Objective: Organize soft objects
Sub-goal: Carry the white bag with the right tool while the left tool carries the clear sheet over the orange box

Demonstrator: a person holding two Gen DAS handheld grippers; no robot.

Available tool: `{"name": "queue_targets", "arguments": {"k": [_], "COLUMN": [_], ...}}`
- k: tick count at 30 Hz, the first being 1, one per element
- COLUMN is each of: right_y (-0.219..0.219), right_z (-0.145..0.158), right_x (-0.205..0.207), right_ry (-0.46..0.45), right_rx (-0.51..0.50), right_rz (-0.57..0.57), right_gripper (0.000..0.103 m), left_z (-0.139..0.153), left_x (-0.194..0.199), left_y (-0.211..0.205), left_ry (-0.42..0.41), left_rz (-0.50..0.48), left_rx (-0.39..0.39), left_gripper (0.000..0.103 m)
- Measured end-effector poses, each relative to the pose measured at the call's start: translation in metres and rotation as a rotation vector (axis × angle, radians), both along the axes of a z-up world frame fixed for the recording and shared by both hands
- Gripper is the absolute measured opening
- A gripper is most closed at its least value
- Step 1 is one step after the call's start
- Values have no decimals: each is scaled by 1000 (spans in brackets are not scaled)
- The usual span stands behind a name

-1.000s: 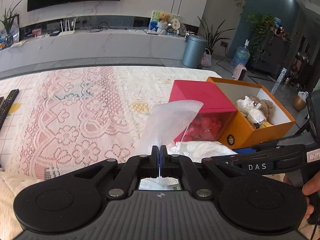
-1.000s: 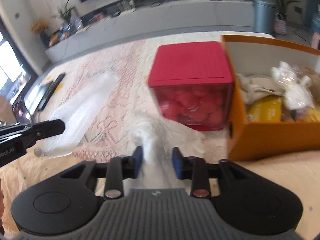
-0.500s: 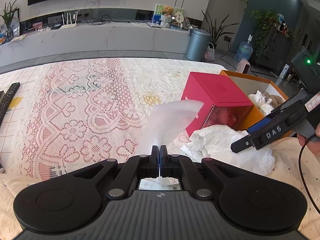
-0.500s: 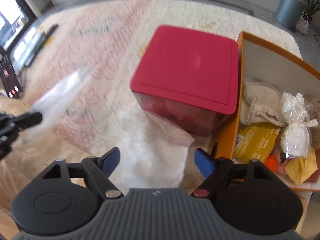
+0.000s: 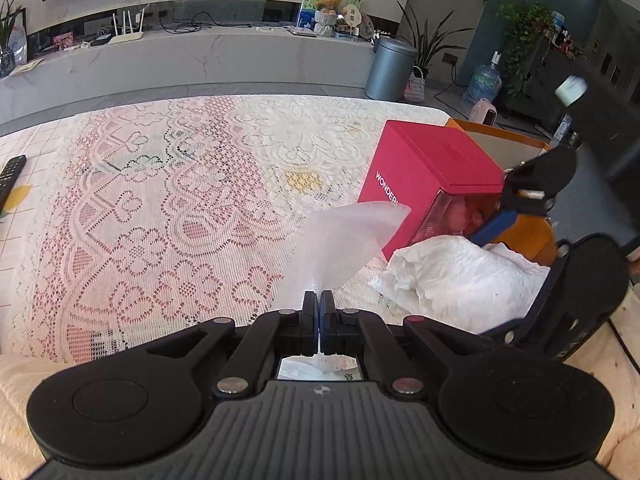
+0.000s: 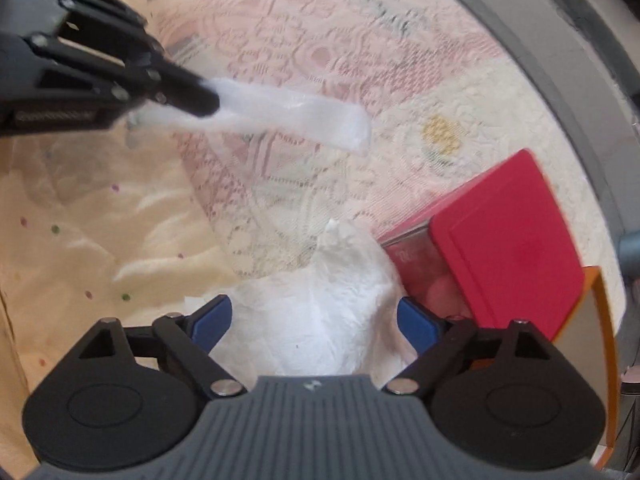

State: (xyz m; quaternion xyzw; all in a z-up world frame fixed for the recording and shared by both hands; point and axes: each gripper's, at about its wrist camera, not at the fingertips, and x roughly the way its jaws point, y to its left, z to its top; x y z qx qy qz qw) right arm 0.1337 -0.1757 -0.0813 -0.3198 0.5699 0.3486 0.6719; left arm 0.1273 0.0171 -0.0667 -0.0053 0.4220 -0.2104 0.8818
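1. Open room: the lace cloth (image 5: 168,208) covering the desk lies bare across my whole left and middle; its far edge meets a grey floor strip. All clutter sits at the right edge.

2. Boxes, two: one red box (image 5: 436,168), lid on, and one orange box (image 5: 524,236) touching its far side, close to the desk's right edge.

3. Soft things in play, two: one white crumpled bag (image 6: 320,320) lying on the desk against the red box; one clear foam sheet (image 5: 344,244) raised off the cloth.

4. My left gripper (image 5: 319,304): fingers pressed together, pinching the foam sheet by its near end, the free end fanning toward the red box.

5. My right gripper (image 6: 312,320): pointing down over the white bag, jaws just been opening and now spread wide, blue pads either side of the bag and clear of it.

6. Room: one long marble shelf (image 5: 208,60) along the far wall, one grey bin (image 5: 390,68), one remote (image 5: 10,178) at the left edge.
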Motion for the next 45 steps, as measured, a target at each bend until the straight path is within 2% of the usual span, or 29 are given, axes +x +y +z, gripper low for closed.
{"name": "queue_targets", "arguments": {"k": [3, 6, 12, 15, 18, 19, 20, 21, 22, 25, 30, 35, 41, 45], "right_y": [-4, -10, -23, -29, -27, -29, -31, -33, -36, -47, -48, -63, -78, -93], "right_z": [-26, -41, -56, -64, -63, -63, -61, -58, -56, -49, -23, 19, 68, 95], "right_x": [6, 14, 26, 29, 24, 26, 25, 26, 26, 26, 10, -12, -34, -53], "right_ry": [59, 108, 118, 92, 41, 33, 20, -1, -18, -10, -50, -97, -194, -292], "right_rx": [-19, 4, 51, 52, 27, 28, 27, 15, 1, 33, 86, 165, 242, 260], "right_rz": [-7, -73, -245, -316, -321, -326, -337, -349, -360, -391, -395, -431, -484, -514], "right_gripper": [91, 91, 91, 81, 70, 64, 53, 43, 26, 20, 19, 19, 19, 19], "left_z": [-3, -8, -15, -17, -17, -17, -17, -16, -15, -10, 2, 19, 42, 60], "left_x": [1, 3, 8, 9, 9, 9, 9, 8, 7, 3, -7, -22, -41, -49], "left_y": [1, 1, 1, 1, 2, 1, 1, 1, 0, 0, 0, -2, -13, -27], "left_ry": [14, 27, 53, 57, 59, 58, 57, 55, 52, 39, 8, -43, -103, -138], "left_rz": [0, -3, -3, -3, 0, 1, 2, 2, 2, 4, 6, 0, -21, -51], "left_rx": [-5, -3, -6, -4, -4, -4, -2, -2, -2, 0, 7, 3, -9, -40], "left_gripper": [1, 1, 1, 1, 1, 1, 1, 1, 1, 1, 1, 1, 1, 1]}}
